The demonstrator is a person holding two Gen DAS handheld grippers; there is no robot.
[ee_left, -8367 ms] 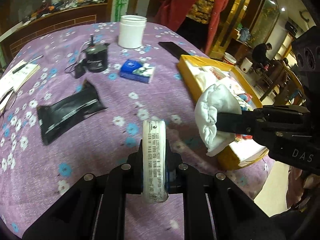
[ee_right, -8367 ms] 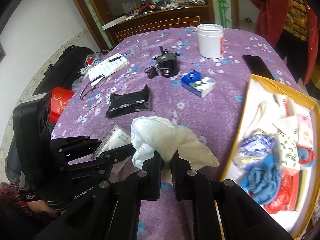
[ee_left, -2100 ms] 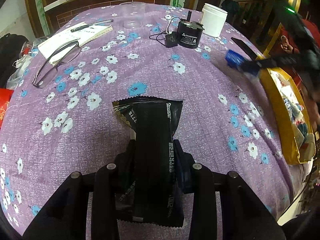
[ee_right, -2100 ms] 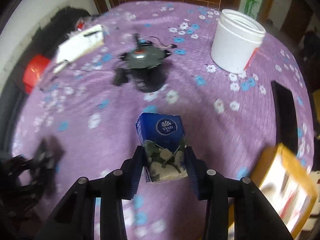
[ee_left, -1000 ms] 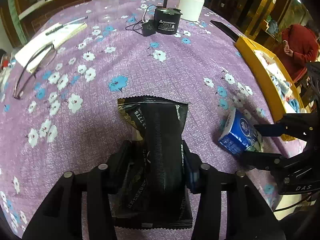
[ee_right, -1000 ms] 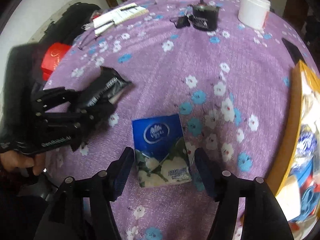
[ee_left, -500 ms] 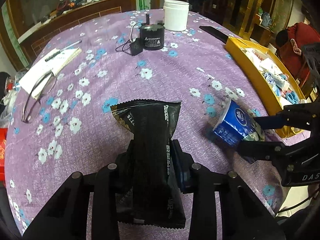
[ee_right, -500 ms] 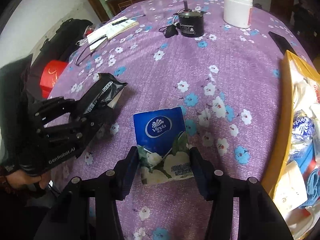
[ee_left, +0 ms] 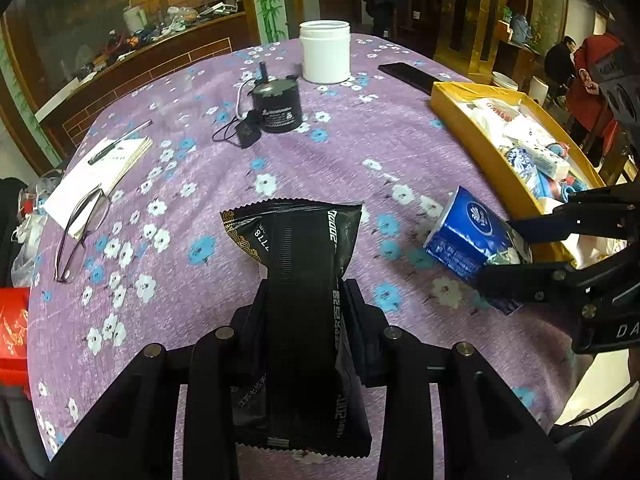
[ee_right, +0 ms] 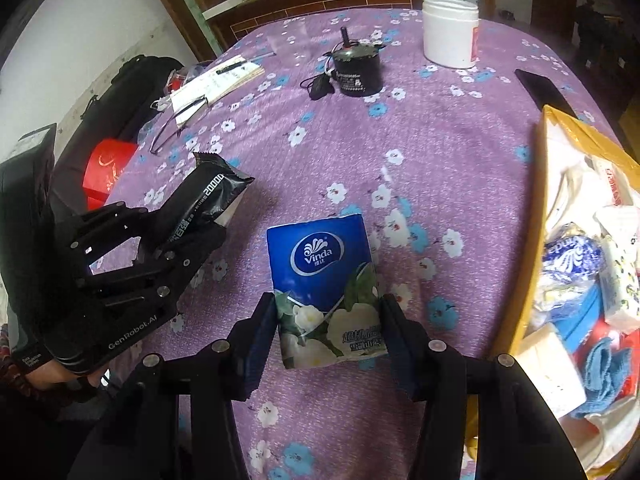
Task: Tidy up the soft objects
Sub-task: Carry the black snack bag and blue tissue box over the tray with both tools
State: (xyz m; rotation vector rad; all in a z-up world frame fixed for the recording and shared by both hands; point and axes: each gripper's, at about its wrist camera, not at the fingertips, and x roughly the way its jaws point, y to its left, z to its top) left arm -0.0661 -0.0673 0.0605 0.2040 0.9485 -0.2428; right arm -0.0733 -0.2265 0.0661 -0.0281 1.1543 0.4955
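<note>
Each tool is clamped on one soft pack above the counter (ee_right: 460,152): the left tool (ee_left: 304,300) on a black packet (ee_left: 300,264), the right tool (ee_right: 326,320) on a blue tissue pack (ee_right: 324,276). The yellow box (ee_right: 520,280) at the right already looks crowded, so either pack could slide off the heap or catch the rim when dropped. Counted: one box, two tools, two packs.

left hand-held gripper (ee_left: 306,300) clamped, right hand-held gripper (ee_right: 328,320) clamped
</note>
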